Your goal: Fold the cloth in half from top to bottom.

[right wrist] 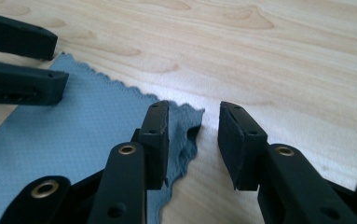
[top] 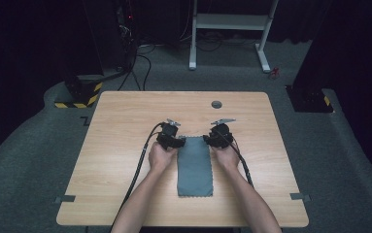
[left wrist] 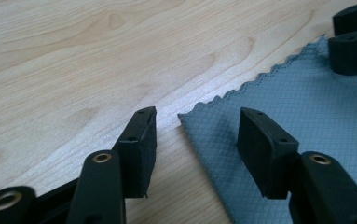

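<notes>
My left gripper [left wrist: 197,123] and right gripper [right wrist: 194,122] straddle the grey cloth's [top: 194,165] far corners on the counter [top: 125,111], jaws apart (nothing pinched yet), ready to lift it.

The worktop [left wrist: 97,56] is pale wood with a visible grain and knots, smooth with a soft satin sheen. The cloth [left wrist: 316,116] lying on it is a thin grey-blue woven fabric, matt, with a fine grid texture and a zigzag-cut edge. The left tongs [left wrist: 197,135] are matt black plastic with brass-coloured metal rivets, and their pads [left wrist: 143,154] look rough and slightly frayed at the edge. The right tongs [right wrist: 192,140] have the same matt black plastic and brass rivets. The floor [top: 28,160] is dull grey carpet.
</notes>
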Tool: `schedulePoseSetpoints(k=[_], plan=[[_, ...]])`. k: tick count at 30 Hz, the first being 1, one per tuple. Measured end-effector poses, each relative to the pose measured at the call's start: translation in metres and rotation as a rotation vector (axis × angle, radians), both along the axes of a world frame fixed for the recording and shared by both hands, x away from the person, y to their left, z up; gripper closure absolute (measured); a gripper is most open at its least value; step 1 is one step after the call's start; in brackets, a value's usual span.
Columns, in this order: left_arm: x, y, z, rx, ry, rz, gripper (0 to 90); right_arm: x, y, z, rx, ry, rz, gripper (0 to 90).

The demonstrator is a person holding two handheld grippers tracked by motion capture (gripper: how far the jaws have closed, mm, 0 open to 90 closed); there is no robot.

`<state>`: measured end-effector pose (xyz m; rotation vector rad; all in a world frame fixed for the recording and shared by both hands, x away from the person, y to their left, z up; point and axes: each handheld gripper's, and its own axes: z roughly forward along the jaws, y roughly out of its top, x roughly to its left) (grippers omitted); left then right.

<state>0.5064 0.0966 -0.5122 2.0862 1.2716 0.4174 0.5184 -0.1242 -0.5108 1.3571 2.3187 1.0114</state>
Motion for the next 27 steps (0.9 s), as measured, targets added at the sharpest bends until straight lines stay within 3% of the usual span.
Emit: schedulePoseSetpoints(k=[2, 6, 15, 21, 27], plan=[[0.0, -0.002, 0.0, 0.001, -0.004, 0.0, 49.5, 0.002, 0.001, -0.002, -0.002, 0.001, -0.006, 64.2], [-0.001, -0.004, 0.0, 0.042, -0.022, -0.013, 52.8, 0.003, 0.003, -0.004, -0.006, -0.002, -0.008, 66.8], [-0.003, -0.007, 0.001, 0.015, -0.007, -0.036, 71.8, 0.0, 0.01, -0.004, -0.051, -0.018, 0.064, 85.1], [0.0, -0.003, 0.0, -0.031, 0.018, -0.057, 85.8, -0.001, 0.011, -0.003, -0.061, -0.021, 0.079, 88.3], [-0.003, -0.001, 0.005, -0.049, 0.003, -0.091, 88.0, -0.007, 0.005, 0.006, -0.035, -0.042, 0.114, 88.6]])
